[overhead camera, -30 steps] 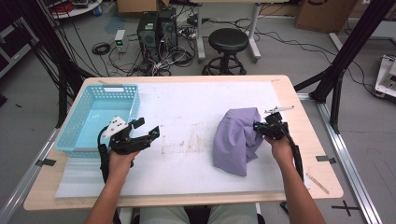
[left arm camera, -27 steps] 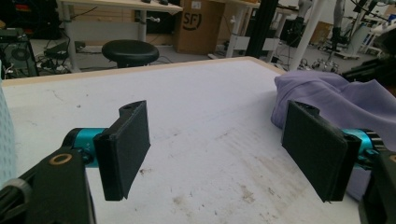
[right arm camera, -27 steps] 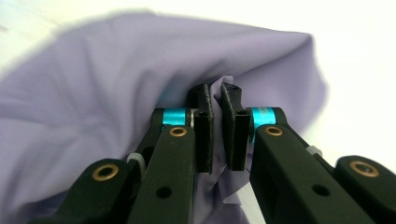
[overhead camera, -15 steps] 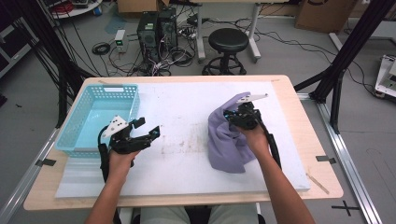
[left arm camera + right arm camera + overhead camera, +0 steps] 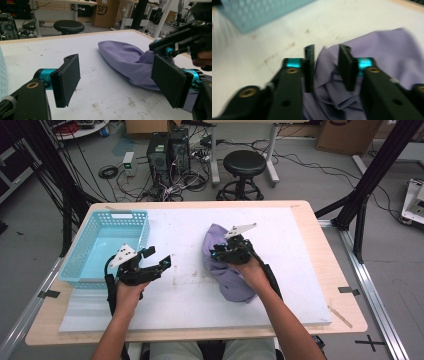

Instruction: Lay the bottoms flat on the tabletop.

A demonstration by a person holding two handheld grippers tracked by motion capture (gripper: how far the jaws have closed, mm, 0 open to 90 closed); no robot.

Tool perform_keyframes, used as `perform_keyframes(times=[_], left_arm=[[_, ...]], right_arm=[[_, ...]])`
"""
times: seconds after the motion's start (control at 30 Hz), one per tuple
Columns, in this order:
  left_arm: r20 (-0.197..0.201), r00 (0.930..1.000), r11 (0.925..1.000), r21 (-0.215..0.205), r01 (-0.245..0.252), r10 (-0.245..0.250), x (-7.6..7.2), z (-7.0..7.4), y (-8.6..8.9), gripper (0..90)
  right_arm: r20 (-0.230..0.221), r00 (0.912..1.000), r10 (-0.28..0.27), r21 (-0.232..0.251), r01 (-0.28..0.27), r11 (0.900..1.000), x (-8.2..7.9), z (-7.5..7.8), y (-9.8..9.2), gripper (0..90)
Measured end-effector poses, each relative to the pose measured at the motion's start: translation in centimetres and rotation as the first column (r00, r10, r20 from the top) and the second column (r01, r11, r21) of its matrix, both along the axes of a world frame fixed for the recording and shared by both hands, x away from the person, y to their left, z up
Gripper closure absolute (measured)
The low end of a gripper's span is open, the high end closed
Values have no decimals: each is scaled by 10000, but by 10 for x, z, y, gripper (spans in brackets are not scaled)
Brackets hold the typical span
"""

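A purple cloth (image 5: 235,285) lies bunched on the white mat (image 5: 190,290), right of the middle. My right gripper (image 5: 218,253) hovers over the cloth's upper left part and points left. Its jaws have just been opening. In the right gripper view (image 5: 326,67) they stand a little apart, with folds of the cloth (image 5: 387,57) lying between and below them, unpinched. My left gripper (image 5: 159,258) rests wide open beside the blue basket (image 5: 102,227), nothing between its pads (image 5: 70,77). The left gripper view faces the cloth (image 5: 122,57) and the right gripper (image 5: 185,37).
The blue plastic basket stands at the table's left, and its corner (image 5: 262,12) also appears in the right gripper view. Bare stained mat lies between the two grippers. Beyond the table's far edge are a black stool (image 5: 244,165), computer boxes and cables on the floor.
My right gripper moved left, pulling the cloth's right edge over onto itself, then parted its jaws. The left gripper stayed where it was.
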State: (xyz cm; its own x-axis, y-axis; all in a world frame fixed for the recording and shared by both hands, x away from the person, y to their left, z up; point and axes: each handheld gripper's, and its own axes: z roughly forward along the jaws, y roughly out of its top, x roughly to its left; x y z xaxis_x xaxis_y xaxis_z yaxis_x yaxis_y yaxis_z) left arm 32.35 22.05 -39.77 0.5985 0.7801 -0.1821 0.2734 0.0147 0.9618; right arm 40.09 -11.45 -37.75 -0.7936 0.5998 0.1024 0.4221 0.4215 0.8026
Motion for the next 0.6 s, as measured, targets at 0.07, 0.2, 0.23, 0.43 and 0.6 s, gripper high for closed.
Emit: perform_keyframes(times=[0.07, 0.2, 0.23, 0.43, 0.6], left_arm=[[-16, 10000, 10000, 8, -15, 15, -1, 0, 0, 236], [-26, 10000, 10000, 43, -4, 4, -1, -1, 0, 236], [-31, 10000, 10000, 52, 8, -8, -1, -1, -1, 236], [-73, 10000, 9999, 87, 52, -51, 1, -2, -2, 236], [-75, 10000, 10000, 63, 63, -62, 1, -2, -3, 236]], right_arm=[[456, 9944, -958, 207, 949, 9953, 2, 10, -22, 600], [514, 9770, -2072, -342, 2091, 9773, 6, 12, -45, 579], [402, 9705, -2379, -547, 2399, 9693, 8, 10, -53, 563], [-887, 9685, -2329, -849, 2256, 9705, 14, -21, -67, 452], [-1577, 9685, -1928, -1056, 1776, 9784, 16, -38, -60, 719]])
